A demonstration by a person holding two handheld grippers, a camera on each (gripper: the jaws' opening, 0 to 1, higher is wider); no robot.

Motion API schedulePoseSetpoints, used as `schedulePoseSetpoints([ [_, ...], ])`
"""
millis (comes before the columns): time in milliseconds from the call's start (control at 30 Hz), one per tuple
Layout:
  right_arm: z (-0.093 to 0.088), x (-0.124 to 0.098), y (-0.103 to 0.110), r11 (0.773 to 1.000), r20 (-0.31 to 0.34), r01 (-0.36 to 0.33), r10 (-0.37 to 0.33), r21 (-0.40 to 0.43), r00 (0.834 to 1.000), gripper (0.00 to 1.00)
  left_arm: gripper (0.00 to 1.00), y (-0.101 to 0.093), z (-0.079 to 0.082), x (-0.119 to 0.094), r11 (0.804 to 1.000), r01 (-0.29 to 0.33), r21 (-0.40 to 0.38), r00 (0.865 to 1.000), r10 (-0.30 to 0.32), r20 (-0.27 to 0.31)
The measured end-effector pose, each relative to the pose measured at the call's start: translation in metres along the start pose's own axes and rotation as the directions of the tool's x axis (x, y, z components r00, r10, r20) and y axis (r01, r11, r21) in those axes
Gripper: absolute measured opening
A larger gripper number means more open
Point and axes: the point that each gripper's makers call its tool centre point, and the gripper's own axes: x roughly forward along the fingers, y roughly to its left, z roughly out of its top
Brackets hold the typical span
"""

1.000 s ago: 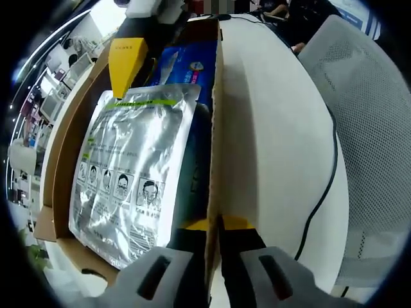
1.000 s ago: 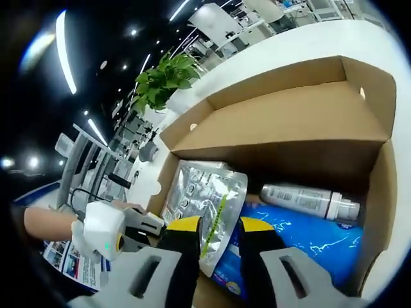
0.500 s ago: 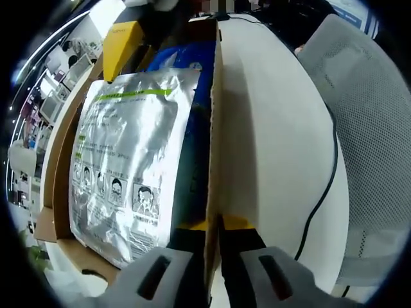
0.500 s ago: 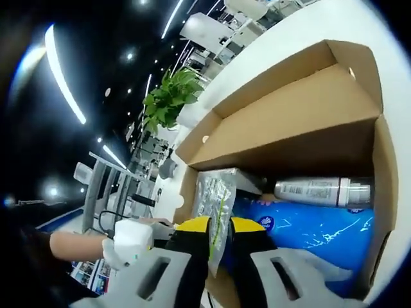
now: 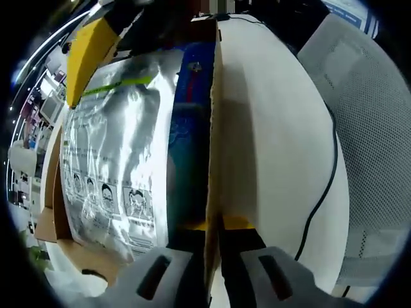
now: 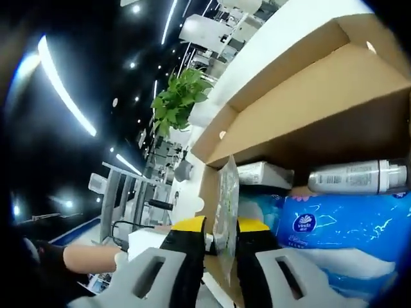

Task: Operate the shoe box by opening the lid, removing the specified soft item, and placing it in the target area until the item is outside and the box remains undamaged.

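The open cardboard shoe box [image 5: 212,115] stands on a white table, and my left gripper [image 5: 214,226] is shut on its side wall. A silver foil pouch [image 5: 115,147] printed with mask pictures is raised off the box's contents; my right gripper [image 6: 221,226] is shut on the pouch's edge [image 6: 226,205]. In the left gripper view the right gripper's yellow jaw shows at the pouch's top corner. Under the pouch lies a blue tissue pack [image 6: 334,224], with a silver spray can [image 6: 359,176] and a small white carton [image 6: 266,173] behind it.
The box's lid [image 6: 308,96] stands open at the back. The white table [image 5: 276,147] runs along the box's right side, with a black cable [image 5: 324,186] and a mesh chair [image 5: 372,96] beyond. A potted plant [image 6: 180,96] stands past the box. A hand [image 6: 83,256] holds the left gripper.
The right gripper has lifted the silver pouch up from the box's contents, turning it edge-on in its own view. The left gripper has kept its hold on the box wall.
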Motion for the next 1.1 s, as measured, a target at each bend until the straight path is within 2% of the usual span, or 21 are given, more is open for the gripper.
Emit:
schedulePoseSetpoints([
  [67, -0.005, 0.002, -0.003, 1.0, -0.03, 0.011, -0.011, 0.0, 0.999, 0.15, 0.02, 0.0, 0.0, 0.0, 1.0, 0.001, 0.001, 1.0, -0.001, 0.0],
  [133, -0.006, 0.006, -0.003, 1.0, -0.03, 0.018, -0.018, 0.009, 0.999, 0.17, 0.02, 0.0, 0.0, -0.001, 1.0, 0.002, 0.0, 1.0, -0.002, 0.0],
  [200, -0.005, 0.006, -0.003, 1.0, -0.033, 0.016, -0.016, 0.016, 0.999, 0.14, 0.02, 0.0, 0.0, -0.001, 1.0, 0.002, 0.0, 1.0, -0.002, 0.0],
  [300, -0.001, 0.01, -0.002, 0.999, -0.002, 0.001, -0.001, 0.032, 1.0, 0.19, 0.02, 0.0, 0.0, -0.001, 1.0, 0.002, 0.0, 1.0, -0.002, 0.001],
  [333, -0.003, 0.011, 0.002, 0.999, -0.012, -0.024, 0.024, 0.046, 1.0, 0.19, 0.02, 0.0, 0.0, -0.001, 1.0, 0.002, 0.0, 1.0, -0.002, 0.001],
  [400, 0.001, 0.01, -0.004, 0.998, -0.004, -0.001, 0.001, 0.055, 1.0, 0.18, 0.02, 0.0, 0.0, -0.001, 1.0, 0.001, 0.0, 1.0, -0.001, 0.001],
  [467, 0.001, 0.01, -0.005, 0.996, -0.013, -0.008, 0.009, 0.087, 1.0, 0.15, 0.02, 0.001, 0.0, -0.001, 1.0, 0.002, 0.001, 1.0, -0.002, 0.001],
  [633, 0.003, 0.01, -0.013, 0.995, 0.003, 0.015, -0.015, 0.1, 1.0, 0.11, 0.02, 0.001, 0.001, -0.001, 1.0, 0.004, 0.001, 1.0, -0.004, 0.001],
  [733, 0.001, 0.008, -0.015, 0.994, 0.019, 0.011, -0.013, 0.111, 1.0, 0.03, 0.02, 0.001, 0.001, -0.001, 1.0, 0.003, 0.003, 1.0, -0.003, 0.001],
  [800, 0.001, 0.007, -0.013, 0.993, 0.03, -0.005, 0.002, 0.117, 1.0, 0.01, 0.02, 0.001, 0.001, 0.0, 1.0, 0.003, 0.004, 1.0, -0.003, 0.001],
  [833, 0.002, 0.007, -0.01, 0.992, 0.035, -0.023, 0.019, 0.12, 0.999, 0.01, 0.02, 0.001, 0.002, 0.0, 1.0, 0.003, 0.004, 1.0, -0.003, 0.0],
  [967, 0.004, 0.008, -0.008, 0.996, 0.032, -0.019, 0.016, 0.088, 0.999, 0.0, 0.02, 0.0, 0.001, 0.001, 1.0, 0.004, 0.002, 1.0, -0.004, 0.0],
  [1100, 0.003, 0.008, -0.005, 0.995, 0.033, -0.026, 0.023, 0.092, 0.999, 0.0, 0.02, -0.001, 0.002, 0.001, 1.0, 0.003, 0.003, 1.0, -0.003, 0.001],
])
